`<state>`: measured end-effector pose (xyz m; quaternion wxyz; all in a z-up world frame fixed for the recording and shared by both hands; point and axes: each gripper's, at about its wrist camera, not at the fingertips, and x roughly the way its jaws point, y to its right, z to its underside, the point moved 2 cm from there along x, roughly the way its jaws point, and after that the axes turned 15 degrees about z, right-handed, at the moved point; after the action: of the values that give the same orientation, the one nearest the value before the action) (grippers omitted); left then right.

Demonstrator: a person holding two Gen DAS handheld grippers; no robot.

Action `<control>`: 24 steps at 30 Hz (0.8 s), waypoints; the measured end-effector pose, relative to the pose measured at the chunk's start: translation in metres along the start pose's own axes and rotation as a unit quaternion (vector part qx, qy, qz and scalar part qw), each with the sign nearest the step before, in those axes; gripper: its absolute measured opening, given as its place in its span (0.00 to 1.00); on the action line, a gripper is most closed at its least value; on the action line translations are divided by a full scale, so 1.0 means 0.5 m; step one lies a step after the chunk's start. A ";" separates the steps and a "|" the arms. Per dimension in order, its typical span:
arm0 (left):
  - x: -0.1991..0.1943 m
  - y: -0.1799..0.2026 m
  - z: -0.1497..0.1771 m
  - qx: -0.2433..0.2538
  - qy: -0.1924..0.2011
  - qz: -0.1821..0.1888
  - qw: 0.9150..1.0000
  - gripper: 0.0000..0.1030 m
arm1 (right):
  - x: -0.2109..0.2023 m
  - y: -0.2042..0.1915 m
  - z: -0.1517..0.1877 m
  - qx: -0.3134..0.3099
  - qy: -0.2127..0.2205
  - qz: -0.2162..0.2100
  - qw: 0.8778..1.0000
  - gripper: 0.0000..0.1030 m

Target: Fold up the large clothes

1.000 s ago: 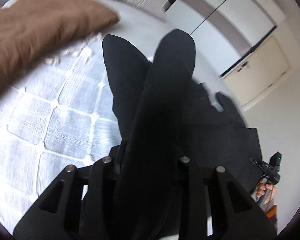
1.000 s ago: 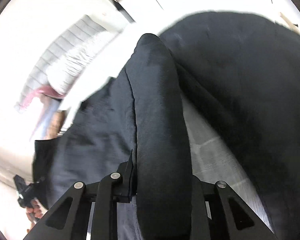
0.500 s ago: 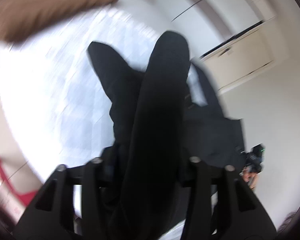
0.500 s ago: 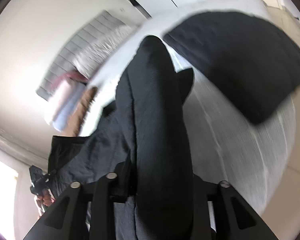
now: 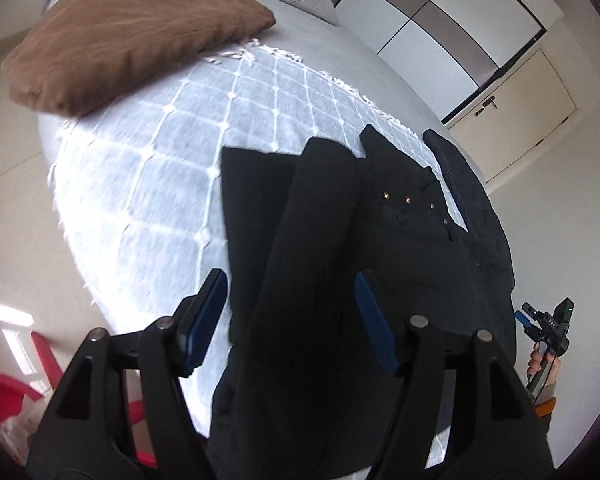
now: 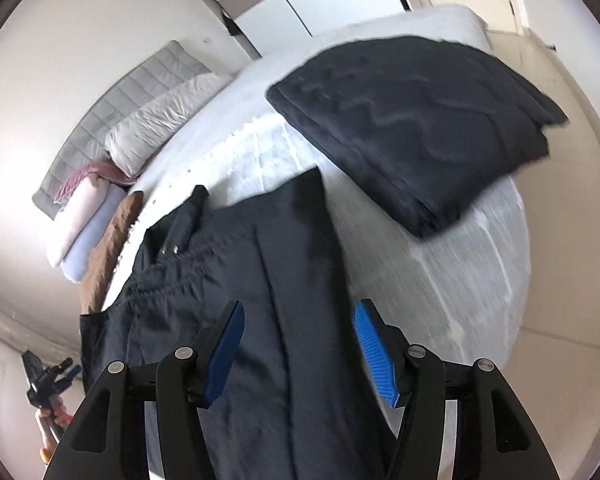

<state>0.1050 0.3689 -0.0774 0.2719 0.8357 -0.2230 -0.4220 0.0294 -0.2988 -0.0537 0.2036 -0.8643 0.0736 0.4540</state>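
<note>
Both grippers, left gripper (image 5: 290, 320) and right gripper (image 6: 300, 346), had drawn back along the bed (image 5: 148, 184), jaws opening, releasing the black trousers (image 6: 260, 280); next, regrasping for another fold.

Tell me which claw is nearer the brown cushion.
Left. The left claw has the brown cushion on its own side of the bed; the right claw sits across the black garment, nearer the dark folded blanket.
</note>
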 end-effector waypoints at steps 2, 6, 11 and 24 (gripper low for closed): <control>0.039 -0.005 -0.032 0.012 0.002 -0.009 1.000 0.65 | 0.020 -0.029 -0.010 -0.020 0.010 0.026 0.999 0.57; 0.092 -0.001 -0.068 0.037 0.000 -0.017 0.999 0.65 | 0.075 -0.064 -0.032 -0.048 0.015 0.060 0.997 0.57; 0.139 -0.008 -0.095 0.007 -0.005 -0.031 0.999 0.18 | 0.107 -0.073 -0.042 -0.051 0.029 0.072 0.996 0.10; 0.074 0.123 -0.207 0.106 0.150 -0.022 0.983 0.07 | 0.017 -0.106 -0.183 0.008 0.200 0.103 0.974 0.02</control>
<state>0.2018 0.3279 -0.0083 0.2028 0.9184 -0.2046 -0.2712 0.1202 -0.2887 0.0006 0.1436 -0.9240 0.2044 0.2896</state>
